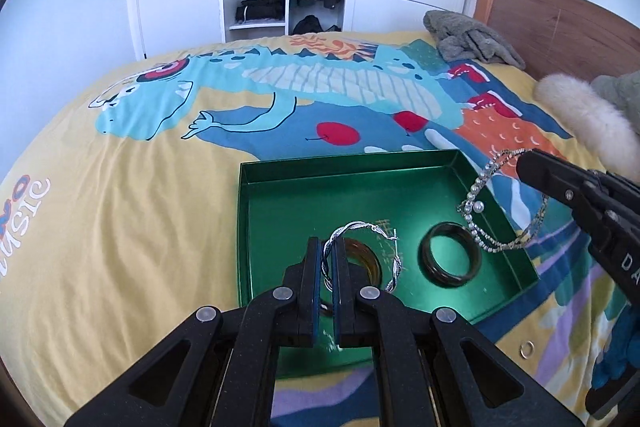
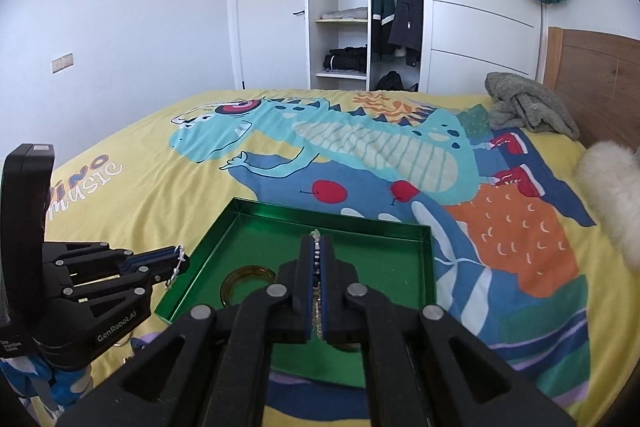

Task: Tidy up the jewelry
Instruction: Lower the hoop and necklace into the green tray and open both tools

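The left gripper [image 1: 329, 267] is clamped on a twisted silver hoop earring [image 1: 362, 254], held low in the frame's centre over the green tray [image 1: 280, 195]. The right gripper [image 2: 318, 267] pinches a rhinestone-and-pearl bangle [image 1: 486, 211], which hangs at the tray's right edge. On the tray floor lie a dark ring-shaped bangle [image 1: 450, 254] and an amber one [image 2: 248, 281], on the dinosaur-print bedspread [image 1: 120, 227]
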A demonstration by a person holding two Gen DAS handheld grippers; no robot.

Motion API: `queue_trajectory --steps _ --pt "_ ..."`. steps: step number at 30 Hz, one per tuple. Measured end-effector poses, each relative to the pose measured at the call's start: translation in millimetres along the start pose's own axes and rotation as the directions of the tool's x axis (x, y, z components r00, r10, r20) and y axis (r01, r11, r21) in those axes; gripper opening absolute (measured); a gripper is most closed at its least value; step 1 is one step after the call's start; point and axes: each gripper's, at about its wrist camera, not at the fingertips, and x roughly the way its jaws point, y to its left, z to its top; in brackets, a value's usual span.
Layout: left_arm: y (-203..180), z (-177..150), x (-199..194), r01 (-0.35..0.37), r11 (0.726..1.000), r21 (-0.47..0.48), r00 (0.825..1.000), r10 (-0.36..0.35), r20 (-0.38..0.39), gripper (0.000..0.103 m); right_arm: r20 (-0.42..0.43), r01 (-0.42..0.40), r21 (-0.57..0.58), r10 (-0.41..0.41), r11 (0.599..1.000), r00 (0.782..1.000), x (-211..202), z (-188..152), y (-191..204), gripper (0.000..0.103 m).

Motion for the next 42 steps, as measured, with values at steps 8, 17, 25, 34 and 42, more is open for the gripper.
queue_trajectory --steps 8,17,25,34,42 --pt "-0.7 22.8 78.1 -0.063 0.998 -0.010 0.994 0.062 -0.087 0.005 -0.092 -0.013 0.095 0.022 0.995 0.996 94.8 -18.6 -30.3 0.002" --pt "2.2 20.4 119.7 -0.086 0.995 -0.041 0.979 0.076 -0.190 0.005 -0.237 0.110 0.155 -0.071 0.982 0.969 135.6 -42.5 -83.3 0.002" --pt "4.7 16.4 124.7 -0.113 0.993 -0.030 0.972 0.104 -0.210 0.005 -0.280 0.149 0.167 -0.098 0.975 0.955 139.4 -59.8 -95.3 0.004" --pt "7.7 15.6 116.2 -0.100 0.994 -0.048 0.976 0.089 -0.200 0.025 -0.279 0.162 0.179 -0.108 0.970 0.954 127.3 -59.3 -99.5 0.021" --pt "5.6 18.6 66.4 -0.106 0.994 -0.025 0.985 0.101 -0.141 0.038 -0.223 0.145 0.198 -0.100 0.969 0.970 83.4 -48.0 -93.9 0.025"
